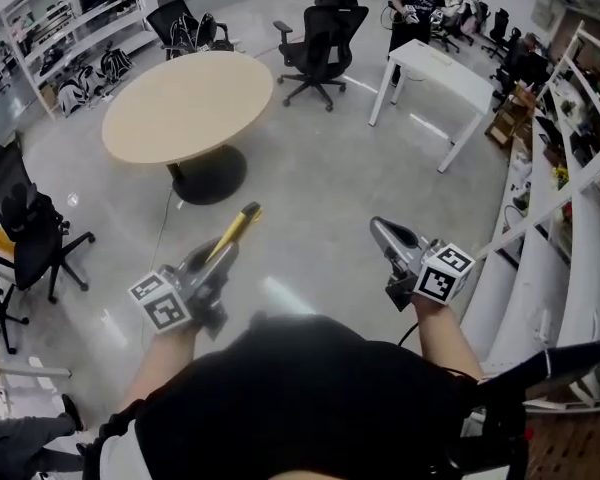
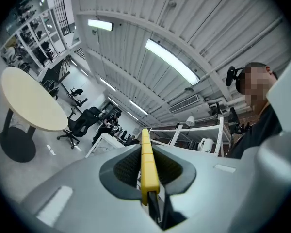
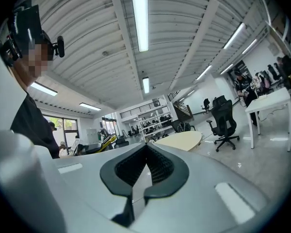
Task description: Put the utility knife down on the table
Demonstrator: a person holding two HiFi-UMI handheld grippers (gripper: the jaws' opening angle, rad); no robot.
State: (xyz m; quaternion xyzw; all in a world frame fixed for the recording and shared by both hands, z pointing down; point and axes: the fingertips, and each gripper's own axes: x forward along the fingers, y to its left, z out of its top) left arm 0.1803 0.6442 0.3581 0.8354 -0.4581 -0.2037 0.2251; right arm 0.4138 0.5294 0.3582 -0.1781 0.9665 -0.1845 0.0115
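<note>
- The task is not yet done: the utility knife (image 1: 237,228) is not on any table; it is clamped in the left hand-held gripper (image 1: 218,256), carried above the bare floor (image 1: 310,188) in front of the person.
- The left hand-held gripper's jaws are closed to a narrow gap on the knife; in the left gripper view the yellow body runs straight out between the ribbed pads, with its dark end tucked back toward the gripper's throat.
- The right hand-held gripper (image 1: 382,229) carries nothing; in the right gripper view its jaws meet at the tips, with only a thin slit behind them.
- The nearest table, by my reading, is the round beige table (image 1: 185,103), ahead and to the left, well apart from both grippers; its top looks bare.
- What is left, as I judge it: bring the knife over a table, lower it until it rests flat, open the left jaws and draw the gripper clear; all of the putting down remains.
- Count: one utility knife; two hand-held grippers, each with a marker cube; two tables in plain view, the round one and a white rectangular table (image 1: 442,72) at the far right.
- Three black office chairs stand near the round table; more sit at the far end, too small to count.
- One other person stands by the white table.
</note>
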